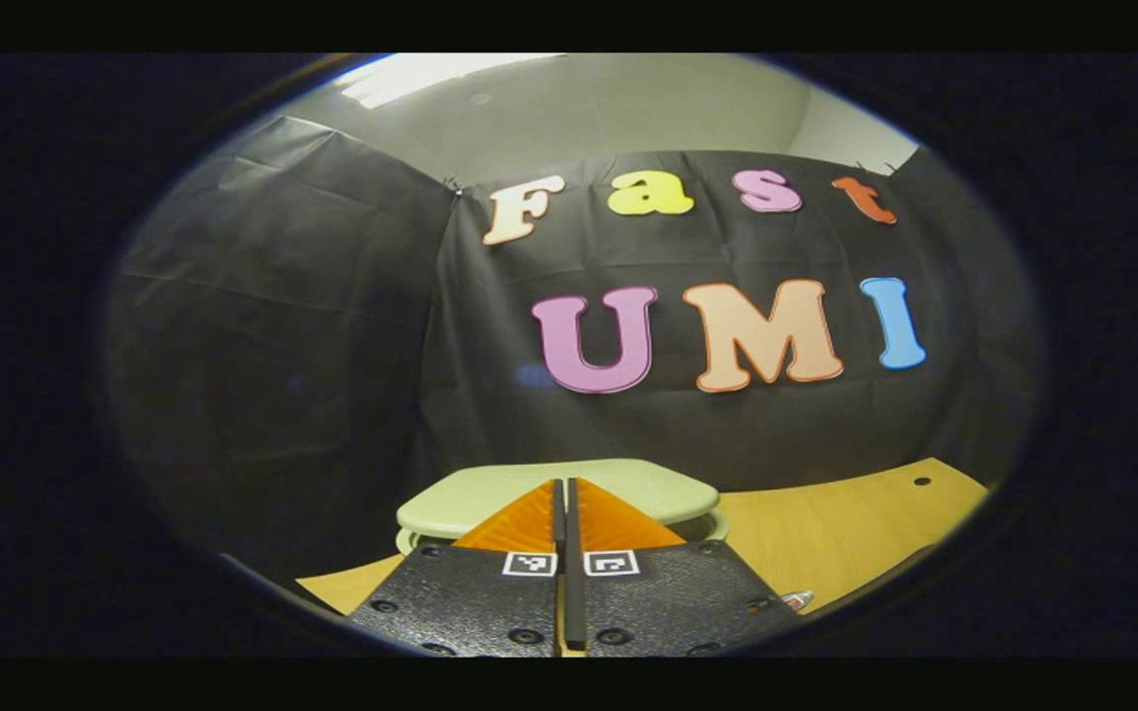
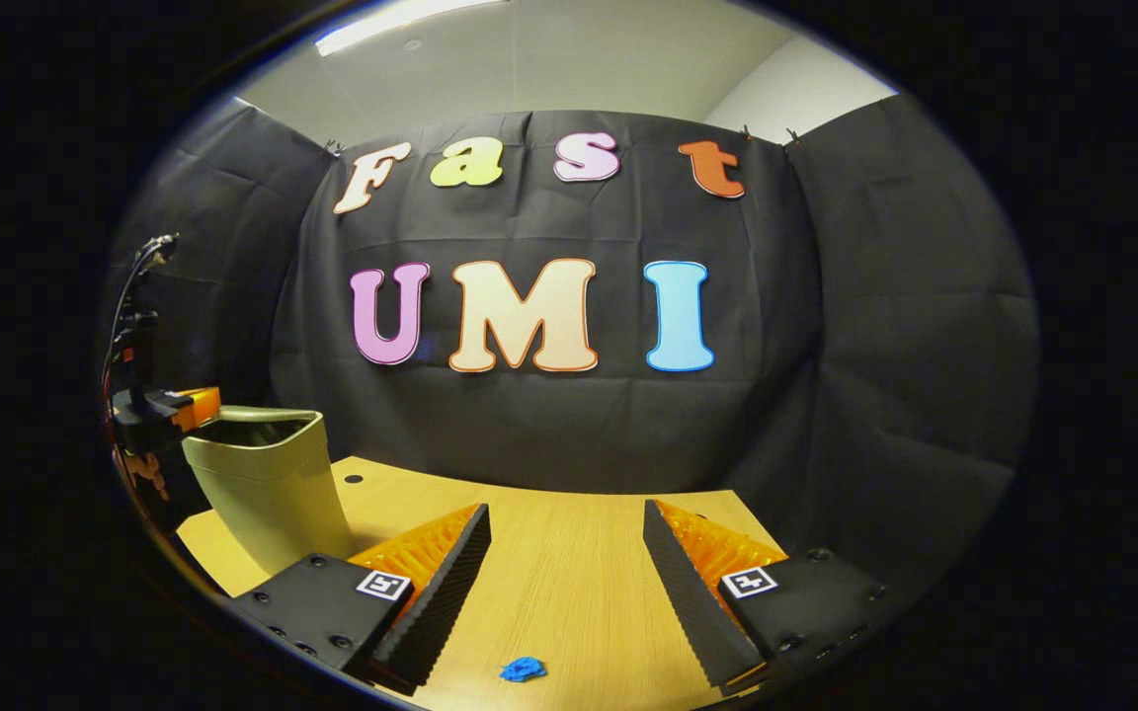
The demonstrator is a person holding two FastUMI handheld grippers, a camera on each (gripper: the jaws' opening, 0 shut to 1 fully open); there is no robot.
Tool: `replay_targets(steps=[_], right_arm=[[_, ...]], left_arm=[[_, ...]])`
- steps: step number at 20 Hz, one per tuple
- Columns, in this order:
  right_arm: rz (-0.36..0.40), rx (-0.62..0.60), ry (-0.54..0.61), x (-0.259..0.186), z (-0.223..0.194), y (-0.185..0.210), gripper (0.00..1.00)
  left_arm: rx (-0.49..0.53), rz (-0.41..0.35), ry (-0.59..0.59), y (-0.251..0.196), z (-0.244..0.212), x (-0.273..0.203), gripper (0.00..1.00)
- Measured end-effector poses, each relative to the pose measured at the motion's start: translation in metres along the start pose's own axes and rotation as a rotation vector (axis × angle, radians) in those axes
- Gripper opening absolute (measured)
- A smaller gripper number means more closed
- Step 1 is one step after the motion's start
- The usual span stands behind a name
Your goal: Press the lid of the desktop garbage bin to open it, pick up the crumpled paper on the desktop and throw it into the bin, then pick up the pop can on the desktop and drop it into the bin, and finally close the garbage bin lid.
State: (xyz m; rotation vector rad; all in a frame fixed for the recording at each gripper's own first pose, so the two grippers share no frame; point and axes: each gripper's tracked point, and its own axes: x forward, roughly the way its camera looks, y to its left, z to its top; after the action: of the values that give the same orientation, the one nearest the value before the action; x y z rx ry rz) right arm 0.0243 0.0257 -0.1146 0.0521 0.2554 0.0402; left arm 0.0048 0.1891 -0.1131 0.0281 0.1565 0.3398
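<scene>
The pale green bin [image 2: 268,484] stands at the left of the wooden table [image 2: 569,583] in the right gripper view. Its lid [image 1: 628,486] lies right under my left gripper [image 1: 565,486], whose fingers are shut together with nothing between them. That same gripper [image 2: 169,407] sits at the bin's top rim, seen from the side. My right gripper [image 2: 566,518] hovers open above the table to the right of the bin. A small blue crumpled paper [image 2: 523,670] lies on the table below and between its fingers. A small red and white thing [image 1: 797,598] at the table's near edge may be the can.
Black cloth walls close the booth at the back and on both sides. Bare wooden table [image 1: 846,533] stretches to the right of the bin. A cable stand [image 2: 134,316] rises behind the bin at the far left.
</scene>
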Motion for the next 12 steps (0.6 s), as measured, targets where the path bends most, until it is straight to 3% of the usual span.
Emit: replay_targets(steps=[6,9,10,11,12], right_arm=[[0.039,-0.010,0.022,0.007,-0.011,-0.002,0.98],[0.061,-0.010,0.038,0.012,-0.018,-0.001,0.98],[0.068,-0.012,0.046,0.014,-0.022,0.001,0.98],[0.076,-0.015,0.056,0.017,-0.025,0.001,0.98],[0.083,-0.020,0.065,0.019,-0.029,0.002,0.98]], left_arm=[[-0.015,-0.090,-0.040,-0.023,0.029,-0.025,0.02],[-0.023,-0.097,-0.065,-0.026,0.041,-0.041,0.52],[-0.017,-0.102,-0.075,-0.028,0.043,-0.045,0.49],[-0.008,-0.106,-0.081,-0.030,0.046,-0.048,0.61],[0.000,-0.109,-0.086,-0.029,0.048,-0.052,0.62]])
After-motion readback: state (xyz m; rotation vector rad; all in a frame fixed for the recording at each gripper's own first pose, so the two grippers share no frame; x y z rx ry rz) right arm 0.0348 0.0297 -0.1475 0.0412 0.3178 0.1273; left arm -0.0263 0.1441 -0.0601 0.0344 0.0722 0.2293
